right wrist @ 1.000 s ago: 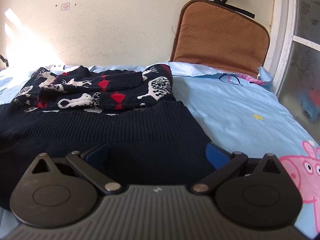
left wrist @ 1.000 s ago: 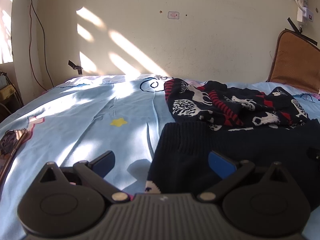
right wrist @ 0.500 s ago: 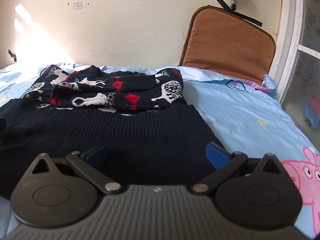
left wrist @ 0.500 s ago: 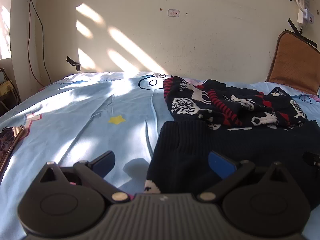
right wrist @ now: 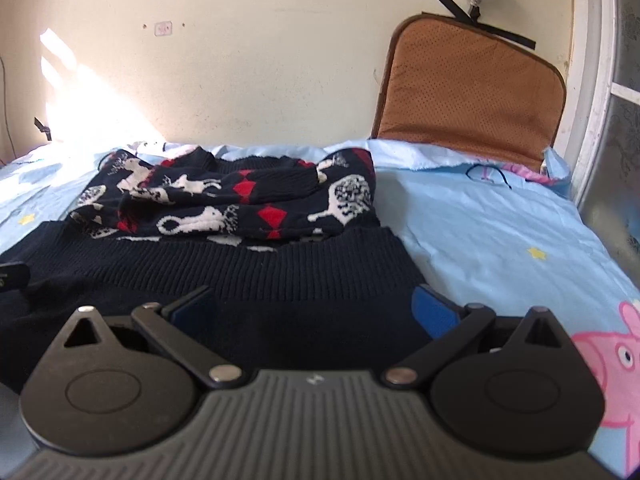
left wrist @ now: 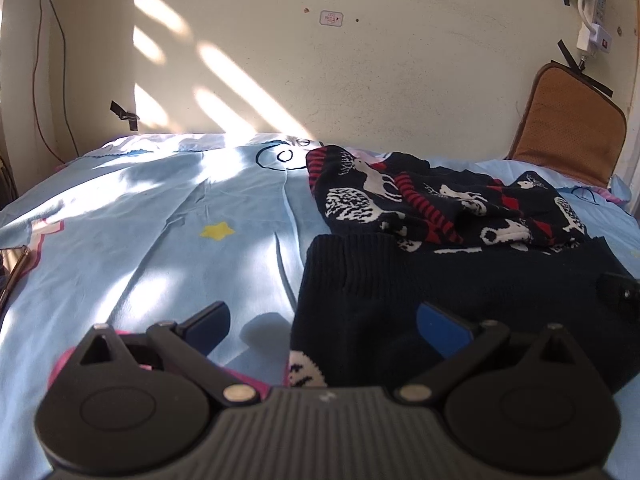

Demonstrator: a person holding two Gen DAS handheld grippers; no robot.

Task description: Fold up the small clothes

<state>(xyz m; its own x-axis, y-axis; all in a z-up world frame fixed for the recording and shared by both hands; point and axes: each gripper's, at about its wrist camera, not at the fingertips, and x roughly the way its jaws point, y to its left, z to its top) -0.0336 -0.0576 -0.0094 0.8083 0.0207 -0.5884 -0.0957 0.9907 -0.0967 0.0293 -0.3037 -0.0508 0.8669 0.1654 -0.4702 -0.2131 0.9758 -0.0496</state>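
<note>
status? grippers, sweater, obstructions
Left gripper open at sweater's left hem corner. Right gripper open over right hem. Sweater half-folded on bed sheet. Nothing in the way.

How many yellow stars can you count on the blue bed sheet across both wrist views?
2: one yellow star left of the sweater; one on the sheet right of it. A faint third may sit far left; others may be hidden.

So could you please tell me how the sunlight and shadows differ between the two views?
Left wrist view: sun stripes on the wall, dappled patches on the sheet, and the left tool casts a shadow there. Right wrist view: one overexposed glare patch at the left wall; the sweater lies evenly lit.
</note>
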